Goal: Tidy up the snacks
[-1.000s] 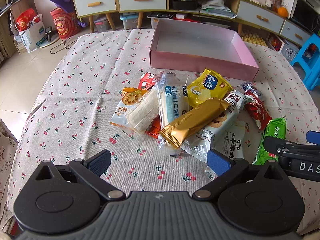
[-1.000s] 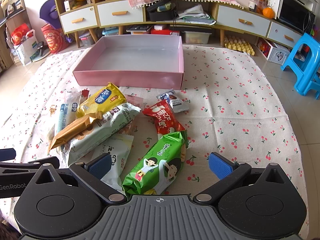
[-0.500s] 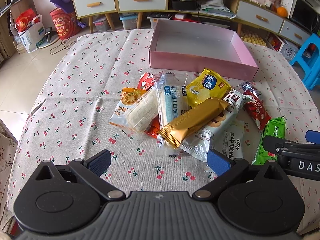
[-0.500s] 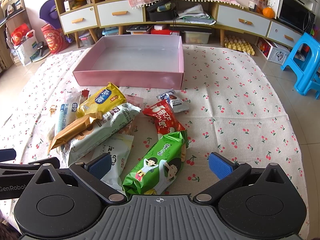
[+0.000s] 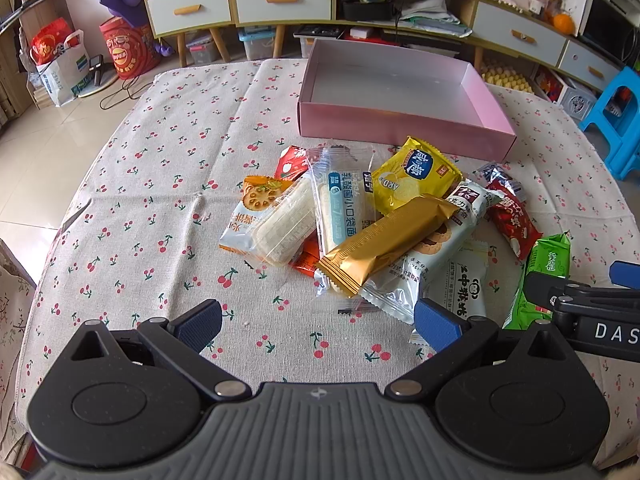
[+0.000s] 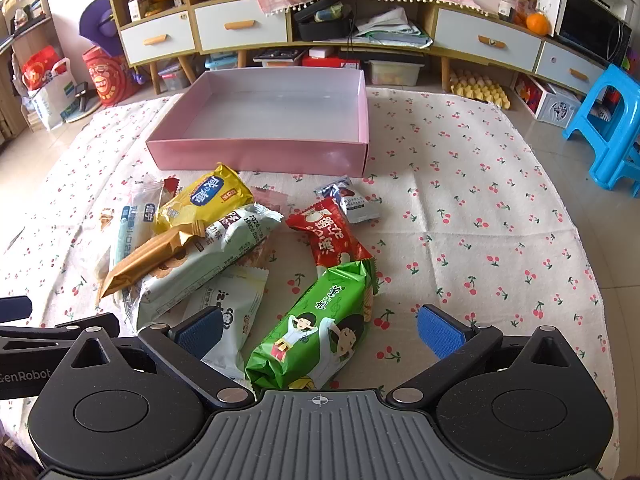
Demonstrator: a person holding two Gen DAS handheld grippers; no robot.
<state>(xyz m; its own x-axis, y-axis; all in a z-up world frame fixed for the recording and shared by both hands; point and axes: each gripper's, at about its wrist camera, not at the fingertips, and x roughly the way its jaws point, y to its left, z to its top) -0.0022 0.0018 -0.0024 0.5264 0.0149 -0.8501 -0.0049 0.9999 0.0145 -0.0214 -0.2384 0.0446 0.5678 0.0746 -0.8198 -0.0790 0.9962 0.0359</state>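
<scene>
A pile of snack packets lies on the cherry-print tablecloth (image 5: 160, 200): a gold bar (image 5: 384, 248), a yellow chip bag (image 5: 416, 180), a clear bread packet (image 5: 344, 204) and a red packet (image 5: 514, 222). A green packet (image 6: 320, 324) lies just in front of my right gripper (image 6: 320, 330), between its open fingers, not gripped. My left gripper (image 5: 318, 322) is open and empty, short of the pile. An empty pink box (image 5: 392, 120) stands behind the snacks and also shows in the right wrist view (image 6: 260, 156).
A long cabinet with drawers (image 6: 240, 28) lines the far wall. A blue stool (image 6: 608, 128) stands at the right past the table edge. Bags (image 5: 60, 68) sit on the floor at left. The right gripper's body (image 5: 592, 320) shows at the left view's right edge.
</scene>
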